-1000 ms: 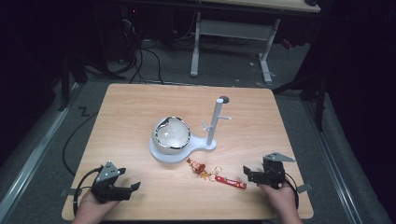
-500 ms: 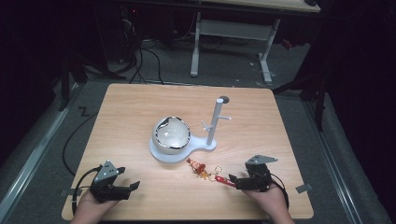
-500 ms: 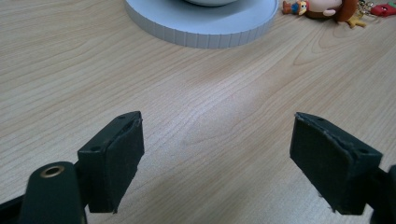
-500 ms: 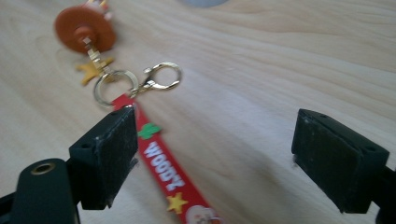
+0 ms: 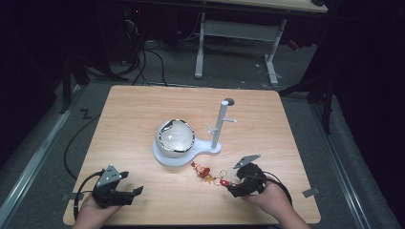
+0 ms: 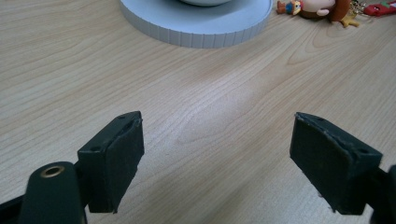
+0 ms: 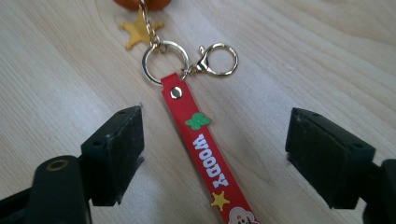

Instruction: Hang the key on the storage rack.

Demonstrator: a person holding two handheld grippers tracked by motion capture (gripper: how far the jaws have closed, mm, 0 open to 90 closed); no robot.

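Keychain (image 5: 212,175): red "WOODY" strap (image 7: 205,161) flat on worktop (image 5: 138,119), 5 o'clock of white stand (image 5: 188,148). Right gripper (image 7: 212,154): jaws open, straddling strap. Left gripper (image 5: 125,193): jaws open, 7 o'clock corner.

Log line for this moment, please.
left gripper: open, idle | right gripper: open, jaws astride red strap | strap: flat on table

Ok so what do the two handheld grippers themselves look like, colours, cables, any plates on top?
Both are black. The left gripper and the right gripper each carry a grey three-cornered plate on top and trail a black cable. Their jaws are flat rectangular black blocks with screw holes. The forearms look bare, no sleeves.
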